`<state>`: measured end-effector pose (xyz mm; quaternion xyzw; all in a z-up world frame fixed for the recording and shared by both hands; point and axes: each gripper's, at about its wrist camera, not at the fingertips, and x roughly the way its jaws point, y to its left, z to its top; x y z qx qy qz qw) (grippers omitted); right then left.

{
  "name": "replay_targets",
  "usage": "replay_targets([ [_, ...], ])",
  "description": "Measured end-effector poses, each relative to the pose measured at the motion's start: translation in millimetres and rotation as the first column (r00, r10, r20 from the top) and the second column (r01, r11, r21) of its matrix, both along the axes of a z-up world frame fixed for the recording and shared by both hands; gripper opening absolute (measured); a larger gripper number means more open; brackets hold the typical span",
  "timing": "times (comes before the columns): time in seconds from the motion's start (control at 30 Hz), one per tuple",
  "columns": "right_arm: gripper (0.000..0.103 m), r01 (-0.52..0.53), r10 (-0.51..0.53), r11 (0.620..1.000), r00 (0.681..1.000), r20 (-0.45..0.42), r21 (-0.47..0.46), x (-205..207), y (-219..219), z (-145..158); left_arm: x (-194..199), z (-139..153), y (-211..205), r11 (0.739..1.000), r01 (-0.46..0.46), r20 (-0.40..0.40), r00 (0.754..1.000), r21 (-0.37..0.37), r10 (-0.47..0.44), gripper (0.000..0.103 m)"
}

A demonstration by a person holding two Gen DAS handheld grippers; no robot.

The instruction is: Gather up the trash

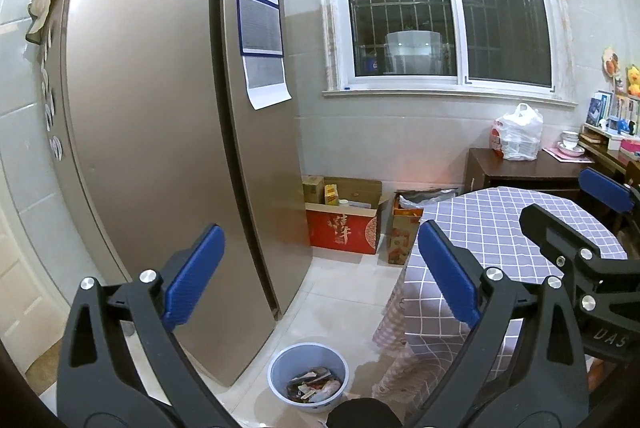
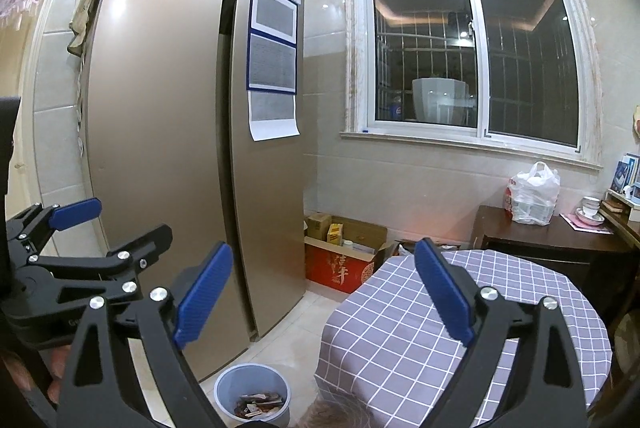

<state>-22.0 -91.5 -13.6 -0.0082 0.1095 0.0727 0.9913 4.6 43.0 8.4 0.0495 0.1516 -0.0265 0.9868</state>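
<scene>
A pale blue bin (image 1: 308,374) stands on the tiled floor between the fridge and the table, with several crumpled wrappers (image 1: 314,386) inside. The right wrist view shows the same bin (image 2: 252,392) and wrappers (image 2: 258,404) low in the picture. My left gripper (image 1: 322,274) is open above the bin, with nothing between its blue pads. My right gripper (image 2: 324,292) is also open and empty. Both are held side by side: the right gripper (image 1: 560,196) shows at the right edge of the left view, and the left gripper (image 2: 130,218) at the left edge of the right view.
A tall bronze fridge (image 1: 160,132) fills the left side. A round table with a checked cloth (image 1: 496,228) stands at the right. Cardboard boxes (image 1: 344,224) sit under the window. A dark cabinet (image 1: 520,172) carries a white plastic bag (image 1: 518,134).
</scene>
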Motion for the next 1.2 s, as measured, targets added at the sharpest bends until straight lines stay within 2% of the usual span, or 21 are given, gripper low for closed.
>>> replay_targets([
  [1.2,0.091,-0.002,0.002,1.000,1.000,-0.008,0.017,3.0,0.7,-3.5,0.4,2.7,-2.5,1.000,0.021,-0.013,1.000,-0.004,-0.021,0.095],
])
